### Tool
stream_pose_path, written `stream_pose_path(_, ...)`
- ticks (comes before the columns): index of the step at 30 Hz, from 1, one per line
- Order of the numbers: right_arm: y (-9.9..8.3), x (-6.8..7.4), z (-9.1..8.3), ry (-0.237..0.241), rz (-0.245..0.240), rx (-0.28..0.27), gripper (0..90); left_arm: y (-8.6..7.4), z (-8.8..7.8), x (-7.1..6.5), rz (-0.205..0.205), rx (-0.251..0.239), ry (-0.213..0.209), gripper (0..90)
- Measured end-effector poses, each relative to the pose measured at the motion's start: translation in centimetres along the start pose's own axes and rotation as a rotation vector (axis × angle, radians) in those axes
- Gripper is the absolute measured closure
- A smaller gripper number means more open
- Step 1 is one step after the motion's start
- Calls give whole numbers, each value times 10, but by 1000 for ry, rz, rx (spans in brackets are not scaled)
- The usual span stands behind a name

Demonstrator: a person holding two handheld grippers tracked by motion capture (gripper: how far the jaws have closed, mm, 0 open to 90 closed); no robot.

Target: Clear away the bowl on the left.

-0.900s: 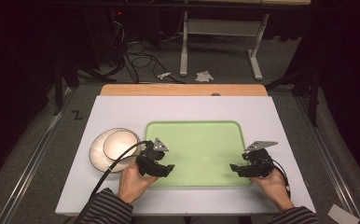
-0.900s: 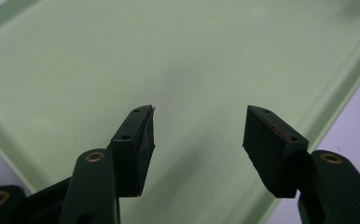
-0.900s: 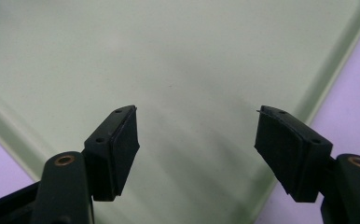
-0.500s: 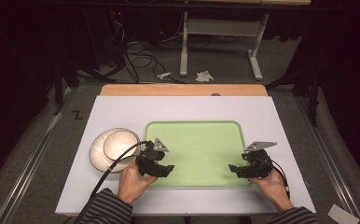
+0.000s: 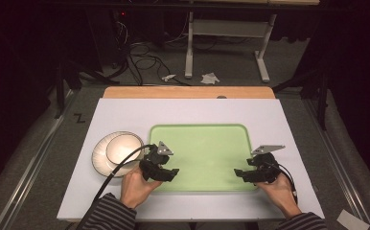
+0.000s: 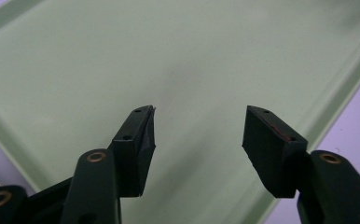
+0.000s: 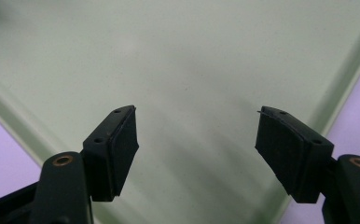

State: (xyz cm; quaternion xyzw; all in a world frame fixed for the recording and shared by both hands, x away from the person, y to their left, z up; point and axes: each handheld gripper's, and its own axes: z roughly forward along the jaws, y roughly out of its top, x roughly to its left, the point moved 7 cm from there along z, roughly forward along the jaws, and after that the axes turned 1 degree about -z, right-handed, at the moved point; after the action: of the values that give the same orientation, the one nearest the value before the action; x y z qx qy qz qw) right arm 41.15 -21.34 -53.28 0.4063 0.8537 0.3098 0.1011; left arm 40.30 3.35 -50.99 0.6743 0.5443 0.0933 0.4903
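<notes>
A pale green tray (image 5: 200, 143) lies bare in the middle of the white table. My left gripper (image 5: 172, 172) hovers over the tray's near left corner and points right, jaws open. In the left gripper view the gripper (image 6: 199, 128) has only the tray floor (image 6: 169, 46) between its black pads. My right gripper (image 5: 239, 173) is at the tray's near right corner and points left, also open. In the right gripper view the gripper (image 7: 197, 135) stands wide over the tray (image 7: 169, 46) with nothing between the pads.
A white bowl (image 5: 124, 146) sits on a plate (image 5: 99, 160) just left of the tray, close to my left hand. A wooden strip (image 5: 188, 92) runs along the table's far edge. Cables and metal desk legs (image 5: 189, 52) are on the floor beyond.
</notes>
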Motion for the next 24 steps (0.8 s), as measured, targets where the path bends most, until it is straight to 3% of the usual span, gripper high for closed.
stream_pose_path(3,0,0,1,3,11,4,299,1,0,1,-2,-1,5,428)
stream_pose_path(9,-1,1,3,-11,-18,20,291,1,-2,1,4,-4,4,421)
stream_pose_path(16,1,-1,0,-31,-17,-7,298,6,-6,1,5,-27,1,421)
stream_pose_path(19,1,-2,-2,-38,-14,-10,299,11,-9,5,22,-66,38,400)
stream_pose_path(24,2,-3,-2,-44,-14,-14,301,19,-17,7,26,-114,46,396)
